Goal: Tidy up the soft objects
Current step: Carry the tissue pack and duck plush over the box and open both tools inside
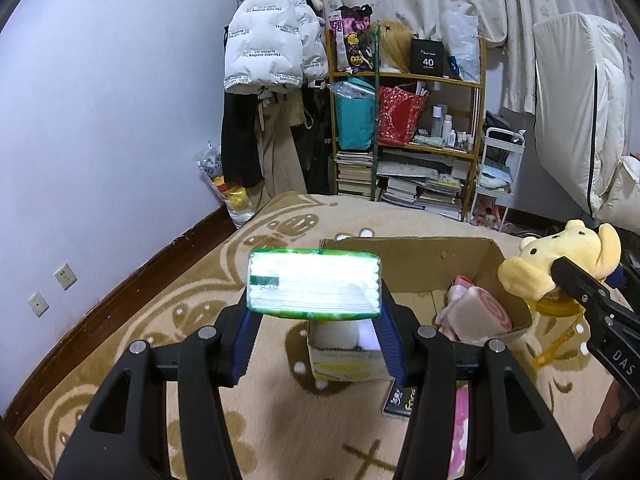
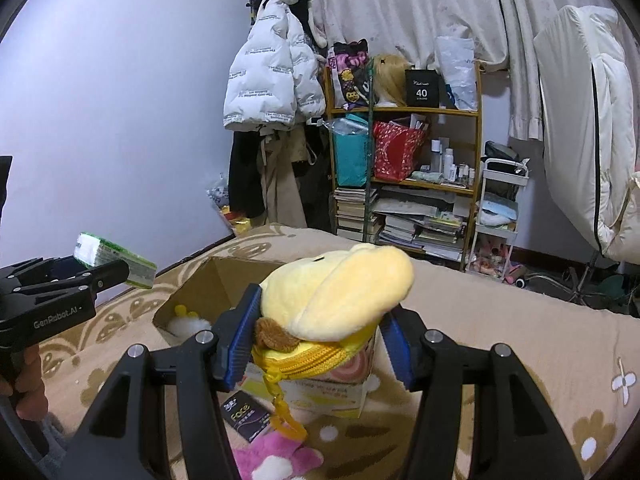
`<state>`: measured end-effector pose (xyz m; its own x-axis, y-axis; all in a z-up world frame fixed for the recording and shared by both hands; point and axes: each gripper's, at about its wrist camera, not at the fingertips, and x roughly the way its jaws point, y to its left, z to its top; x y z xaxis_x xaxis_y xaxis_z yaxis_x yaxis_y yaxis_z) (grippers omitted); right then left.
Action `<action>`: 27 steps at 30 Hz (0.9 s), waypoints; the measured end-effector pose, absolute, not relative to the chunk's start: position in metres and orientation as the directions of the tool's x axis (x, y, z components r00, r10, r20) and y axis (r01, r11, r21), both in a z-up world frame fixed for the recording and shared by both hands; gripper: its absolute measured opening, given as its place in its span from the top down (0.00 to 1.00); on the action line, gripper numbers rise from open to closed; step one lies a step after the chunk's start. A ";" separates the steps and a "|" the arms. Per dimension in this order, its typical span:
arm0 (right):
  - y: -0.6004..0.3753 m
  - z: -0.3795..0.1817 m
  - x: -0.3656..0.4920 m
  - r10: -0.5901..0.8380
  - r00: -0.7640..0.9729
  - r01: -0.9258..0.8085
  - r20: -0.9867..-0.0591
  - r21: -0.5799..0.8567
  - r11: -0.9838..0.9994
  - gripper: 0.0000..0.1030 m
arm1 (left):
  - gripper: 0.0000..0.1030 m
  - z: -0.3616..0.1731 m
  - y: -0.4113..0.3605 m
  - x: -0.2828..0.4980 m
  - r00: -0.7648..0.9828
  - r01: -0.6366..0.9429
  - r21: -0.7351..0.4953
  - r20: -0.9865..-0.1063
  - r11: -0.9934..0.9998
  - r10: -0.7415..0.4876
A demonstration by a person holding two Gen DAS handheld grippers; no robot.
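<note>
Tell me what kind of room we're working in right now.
Most likely a lived-in bedroom: a bed with a patterned beige blanket, a puffer jacket hanging by the wall, and a wooden shelf crammed with bags, bottles and stacked books before drawn curtains.

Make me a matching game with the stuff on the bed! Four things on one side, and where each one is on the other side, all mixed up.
Things:
1. tissue pack
2. yellow plush pouch
3. rolled pink towel
4. pink plush toy

Places:
A. inside the cardboard box
B. between the jaws of the right gripper
C. lying on the blanket, below the grippers
D. between the jaws of the left gripper

Pairs: 1-D, 2-B, 3-A, 4-C
</note>
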<state>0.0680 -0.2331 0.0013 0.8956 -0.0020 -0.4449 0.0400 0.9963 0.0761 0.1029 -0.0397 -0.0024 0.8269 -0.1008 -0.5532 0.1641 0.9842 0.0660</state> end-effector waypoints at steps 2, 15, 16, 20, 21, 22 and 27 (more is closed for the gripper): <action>-0.234 0.001 0.072 -0.007 0.896 0.044 -0.444 0.072 0.996 0.41 | 0.50 -0.003 -0.042 0.105 0.831 0.169 0.068 -0.546 0.983 -0.105; -0.238 -0.013 0.097 0.003 0.885 0.030 -0.466 0.063 0.998 0.41 | 0.50 -0.014 -0.055 0.129 0.818 0.227 0.063 -0.554 0.972 -0.155; -0.238 -0.015 0.099 0.007 0.883 0.025 -0.469 0.061 0.998 0.41 | 0.50 -0.016 -0.055 0.133 0.810 0.234 0.051 -0.562 0.971 -0.165; -0.237 -0.022 0.106 0.027 0.877 0.003 -0.480 0.063 0.998 0.41 | 0.50 -0.020 -0.058 0.141 0.806 0.236 0.044 -0.568 0.971 -0.170; -0.237 -0.024 0.108 0.030 0.875 0.000 -0.484 0.062 0.998 0.41 | 0.50 -0.021 -0.059 0.143 0.805 0.234 0.047 -0.569 0.971 -0.166; -0.237 -0.026 0.109 0.033 0.872 -0.002 -0.488 0.063 0.998 0.41 | 0.50 -0.021 -0.058 0.143 0.803 0.232 0.043 -0.573 0.972 -0.166; -0.240 -0.033 0.115 0.049 0.862 -0.008 -0.504 0.083 0.997 0.40 | 0.50 -0.029 -0.059 0.153 0.781 0.237 0.012 -0.598 0.971 -0.183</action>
